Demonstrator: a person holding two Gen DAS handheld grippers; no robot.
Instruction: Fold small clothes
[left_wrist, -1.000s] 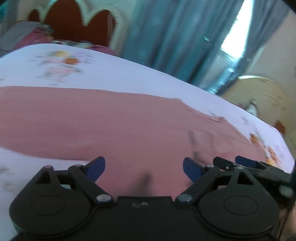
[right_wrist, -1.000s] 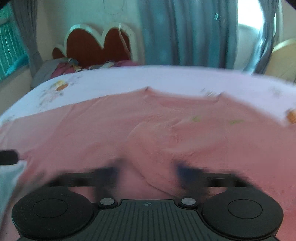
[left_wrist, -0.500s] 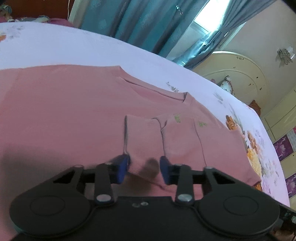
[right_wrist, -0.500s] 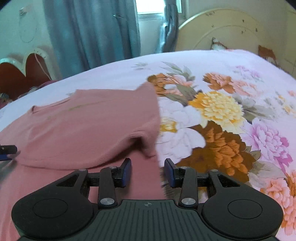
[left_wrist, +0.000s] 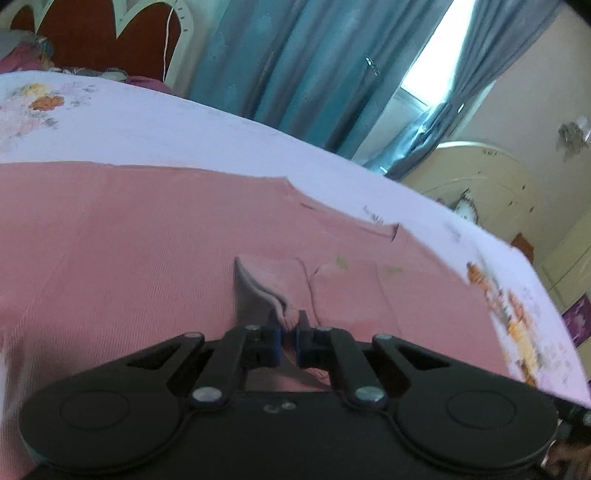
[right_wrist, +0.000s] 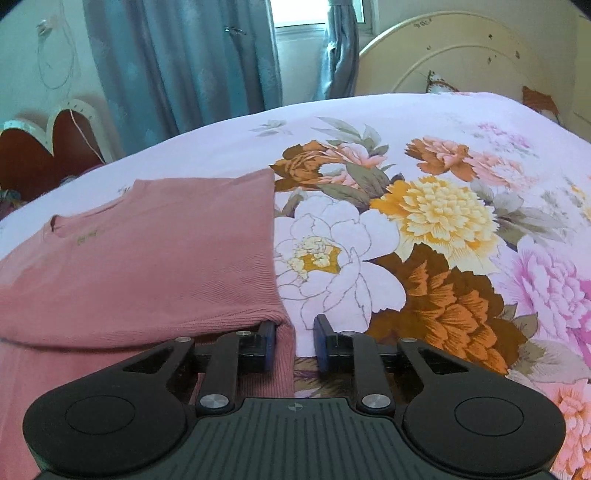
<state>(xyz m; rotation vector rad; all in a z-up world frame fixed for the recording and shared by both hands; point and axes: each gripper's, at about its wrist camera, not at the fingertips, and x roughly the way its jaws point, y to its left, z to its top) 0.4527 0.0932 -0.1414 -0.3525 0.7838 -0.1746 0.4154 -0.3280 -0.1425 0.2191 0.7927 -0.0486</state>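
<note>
The pink sweater (right_wrist: 155, 258) lay flat on the bed (right_wrist: 369, 122), neckline toward the far edge; its small chest mark was too blurred to read. The left hand-held gripper (left_wrist: 289, 341) was clamped on a raised cuff fold. The right hand-held gripper (right_wrist: 294, 341) was closing, narrow, around the sweater's near corner.

Green mark on pink top (right_wrist: 87, 233): too small to read.
</note>
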